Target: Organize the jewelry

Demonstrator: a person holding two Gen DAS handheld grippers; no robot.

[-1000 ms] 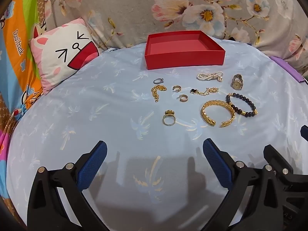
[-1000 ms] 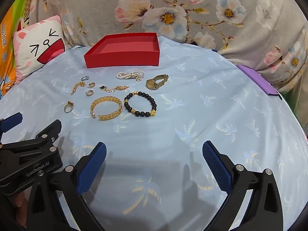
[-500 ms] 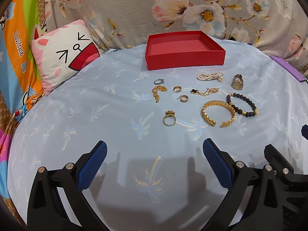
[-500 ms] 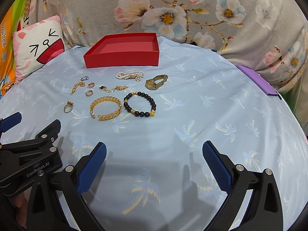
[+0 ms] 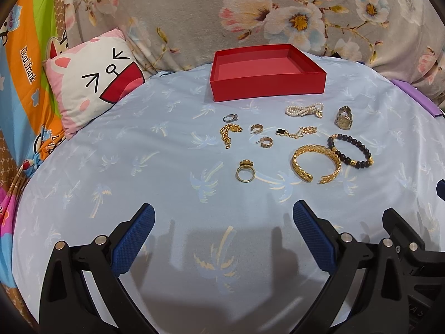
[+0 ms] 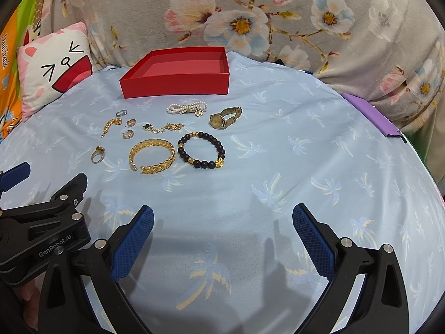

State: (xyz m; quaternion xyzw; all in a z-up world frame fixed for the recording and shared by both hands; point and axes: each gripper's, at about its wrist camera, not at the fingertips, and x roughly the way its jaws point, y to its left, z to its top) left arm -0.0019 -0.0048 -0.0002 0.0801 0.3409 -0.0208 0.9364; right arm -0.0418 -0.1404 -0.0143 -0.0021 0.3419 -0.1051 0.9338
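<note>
**Inspector:** What is obscured or cut off?

**Assistant:** In the left wrist view the right claw (image 5: 440, 189) shows only as a blue tip and black frame at the right edge. In the right wrist view the left claw (image 6: 14, 172) is likewise cropped at the left edge, one blue pad visible. A fingertip of the holding hand (image 6: 27, 300) peeks out below it. The purple object (image 6: 370, 114) at the far right is too partial to identify. The stone on the silver ring (image 5: 230, 117) is too small to make out.

**Inspector:** Claw states?

**Assistant:** The left claw (image 5: 222, 239) stands wide, nothing between its pads. The right claw (image 6: 222, 239) is equally wide and holds nothing. Both hover over bare sheet, well short of the jewelry.

**Inspector:** Location of the items?

**Assistant:** All lie on the light-blue bed sheet (image 5: 139, 167) in front of the red box (image 5: 267, 83): pearl bracelet (image 5: 304, 110), gold watch (image 5: 344, 118), gold chain (image 5: 229, 133), two hoop earrings (image 5: 256, 128) (image 5: 265, 142), clover bracelet (image 5: 296, 132), gold ring (image 5: 245, 171), gold cuff bangle (image 5: 315, 162), black bead bracelet (image 5: 350, 151). The bangle and bead bracelet lie just beside each other. The box interior appears bare. A cat pillow (image 5: 91, 83) sits at the left.

**Inspector:** Changes against the earlier frames?

**Assistant:** None among the items; each keeps its place. Both claws remain spread as before, with only a slight shift of viewpoint.
</note>
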